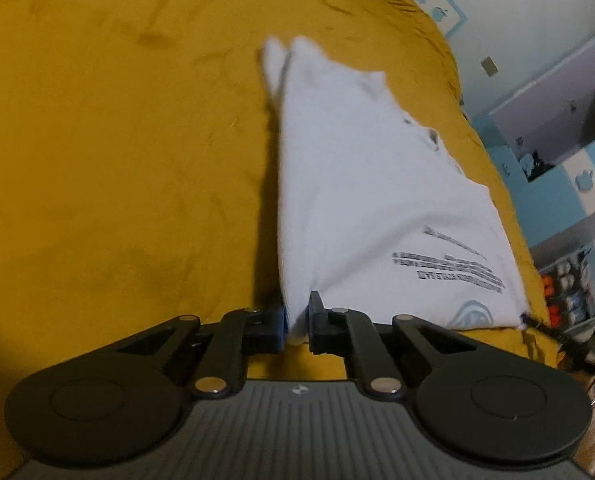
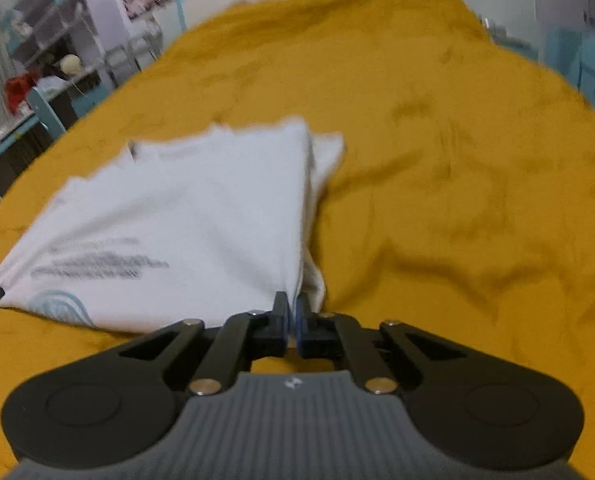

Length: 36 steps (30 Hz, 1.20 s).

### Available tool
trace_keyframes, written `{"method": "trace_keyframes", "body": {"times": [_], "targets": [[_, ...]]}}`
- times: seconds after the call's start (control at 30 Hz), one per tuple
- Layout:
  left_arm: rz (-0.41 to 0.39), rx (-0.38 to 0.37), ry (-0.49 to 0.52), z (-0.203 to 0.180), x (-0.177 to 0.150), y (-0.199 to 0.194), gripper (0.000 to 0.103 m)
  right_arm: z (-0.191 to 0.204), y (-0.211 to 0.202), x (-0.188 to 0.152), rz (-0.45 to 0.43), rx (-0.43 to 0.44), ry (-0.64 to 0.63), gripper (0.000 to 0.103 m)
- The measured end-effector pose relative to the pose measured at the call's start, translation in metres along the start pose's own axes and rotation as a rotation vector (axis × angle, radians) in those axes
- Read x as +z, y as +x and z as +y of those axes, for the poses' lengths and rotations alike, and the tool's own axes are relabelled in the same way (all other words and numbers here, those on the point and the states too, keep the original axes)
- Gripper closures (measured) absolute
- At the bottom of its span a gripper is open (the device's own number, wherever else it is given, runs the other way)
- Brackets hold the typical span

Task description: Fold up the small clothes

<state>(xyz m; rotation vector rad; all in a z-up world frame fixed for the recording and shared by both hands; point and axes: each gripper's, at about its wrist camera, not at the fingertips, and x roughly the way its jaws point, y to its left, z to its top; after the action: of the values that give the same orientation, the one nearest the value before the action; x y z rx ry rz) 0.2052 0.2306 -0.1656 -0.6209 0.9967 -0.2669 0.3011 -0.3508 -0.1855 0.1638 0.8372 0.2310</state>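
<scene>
I'm seeing a white shirt [image 1: 357, 184] carrying black lettering [image 1: 453, 266] and a pale blue curved print [image 1: 473, 314], lying on a mustard-yellow cover [image 1: 117, 140]. My grippers [image 2: 291, 320] are showing black, with blue pads [image 2: 300, 330]. The wall [image 1: 517, 4] behind is looking white with blue trim.

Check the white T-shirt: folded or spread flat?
Folded: the white T-shirt has sleeves tucked in and doubled layers along its edge on the mustard bedspread.
</scene>
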Motion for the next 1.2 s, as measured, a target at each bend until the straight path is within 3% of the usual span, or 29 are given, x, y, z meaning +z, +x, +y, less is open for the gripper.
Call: {"method": "trace_keyframes", "body": {"times": [0.07, 0.17, 0.23, 0.27, 0.3, 0.33, 0.37, 0.53, 0.6, 0.83, 1.07, 1.13, 1.2], "targets": [[-0.013, -0.033, -0.044, 0.009, 0.001, -0.001, 0.088, -0.003, 0.008, -0.009, -0.004, -0.004, 0.014, 0.103], [-0.019, -0.045, -0.020, 0.004, 0.007, -0.012, 0.082, -0.008, 0.006, -0.009, -0.024, 0.016, 0.044, 0.103], [-0.044, -0.002, 0.038, -0.009, 0.017, -0.023, 0.075, -0.005, -0.003, -0.002, -0.049, 0.010, 0.048, 0.073], [-0.062, 0.022, 0.084, -0.017, 0.025, -0.027, 0.066, -0.002, -0.010, 0.003, -0.084, 0.015, 0.036, 0.055], [-0.081, 0.044, 0.127, -0.025, 0.033, -0.028, 0.060, 0.001, -0.016, 0.012, -0.125, 0.029, 0.018, 0.055], [-0.110, 0.074, 0.187, -0.034, 0.044, -0.027, 0.043, 0.006, -0.019, 0.023, -0.167, 0.025, -0.008, 0.055], [-0.137, 0.104, 0.230, -0.041, 0.052, -0.024, 0.036, 0.010, -0.020, 0.033, -0.197, 0.012, -0.023, 0.055], [-0.275, 0.196, 0.373, -0.071, 0.100, 0.011, 0.035, 0.036, 0.022, 0.087, -0.273, -0.041, -0.138, 0.055], [-0.292, 0.232, 0.384, -0.075, 0.114, 0.030, 0.035, 0.046, 0.046, 0.100, -0.275, -0.070, -0.186, 0.055], [-0.241, 0.306, 0.401, -0.073, 0.131, 0.081, 0.035, 0.054, 0.118, 0.127, -0.254, -0.117, -0.263, 0.048], [-0.211, 0.285, 0.456, -0.066, 0.130, 0.096, 0.036, 0.053, 0.158, 0.138, -0.194, -0.138, -0.281, 0.048], [-0.207, 0.270, 0.470, -0.066, 0.130, 0.097, 0.047, 0.052, 0.166, 0.138, -0.172, -0.128, -0.272, 0.057], [-0.220, 0.275, 0.491, -0.069, 0.128, 0.096, 0.065, 0.052, 0.168, 0.135, -0.170, -0.149, -0.271, 0.091]]}}
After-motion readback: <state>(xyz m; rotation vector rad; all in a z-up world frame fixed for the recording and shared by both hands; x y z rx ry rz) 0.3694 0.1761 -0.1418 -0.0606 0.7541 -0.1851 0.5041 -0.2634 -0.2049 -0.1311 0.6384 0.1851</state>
